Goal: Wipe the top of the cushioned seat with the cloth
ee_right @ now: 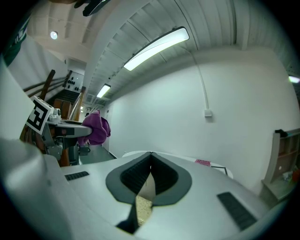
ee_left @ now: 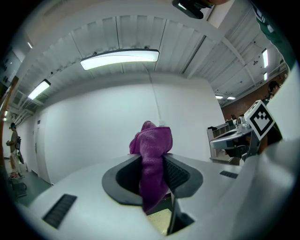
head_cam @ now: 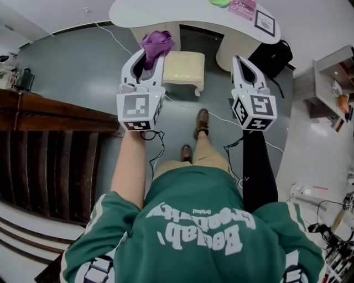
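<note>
A purple cloth is pinched in my left gripper, which is shut on it and held up in the air. In the left gripper view the cloth bulges above and hangs below the jaws. The cream cushioned seat stands on the grey floor under the white desk's edge, just right of the left gripper and below it. My right gripper is shut and empty, held right of the seat. From the right gripper view, the left gripper and the cloth show at the left.
A white curved desk spans the top, with a pink paper and a framed sheet on it. A dark bag sits by the desk leg. Dark wooden stairs run along the left. White cables cross the floor.
</note>
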Demonstrator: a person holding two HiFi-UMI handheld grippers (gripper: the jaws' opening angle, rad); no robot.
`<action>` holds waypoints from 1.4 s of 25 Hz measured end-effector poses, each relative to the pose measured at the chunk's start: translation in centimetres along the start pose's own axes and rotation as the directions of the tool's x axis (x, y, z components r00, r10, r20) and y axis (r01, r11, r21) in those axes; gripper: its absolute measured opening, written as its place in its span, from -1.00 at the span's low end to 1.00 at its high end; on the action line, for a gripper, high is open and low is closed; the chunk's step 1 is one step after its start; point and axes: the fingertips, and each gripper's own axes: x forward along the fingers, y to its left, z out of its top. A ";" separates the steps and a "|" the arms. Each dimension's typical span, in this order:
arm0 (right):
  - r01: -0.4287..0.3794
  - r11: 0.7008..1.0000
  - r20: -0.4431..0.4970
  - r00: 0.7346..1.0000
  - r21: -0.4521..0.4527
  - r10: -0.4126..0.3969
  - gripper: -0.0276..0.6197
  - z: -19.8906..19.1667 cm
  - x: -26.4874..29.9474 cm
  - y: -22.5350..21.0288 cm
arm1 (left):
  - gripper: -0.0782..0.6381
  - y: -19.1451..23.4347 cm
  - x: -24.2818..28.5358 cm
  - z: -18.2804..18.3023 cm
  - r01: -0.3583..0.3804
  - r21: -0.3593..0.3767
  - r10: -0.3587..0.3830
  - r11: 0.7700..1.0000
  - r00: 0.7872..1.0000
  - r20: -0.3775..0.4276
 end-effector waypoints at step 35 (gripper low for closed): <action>-0.089 0.990 -0.043 0.995 0.110 0.094 -0.89 -7.1 28.9 -15.1 | -0.42 3.0 30.5 -14.1 0.006 -0.088 -0.023 0.996 0.981 -0.194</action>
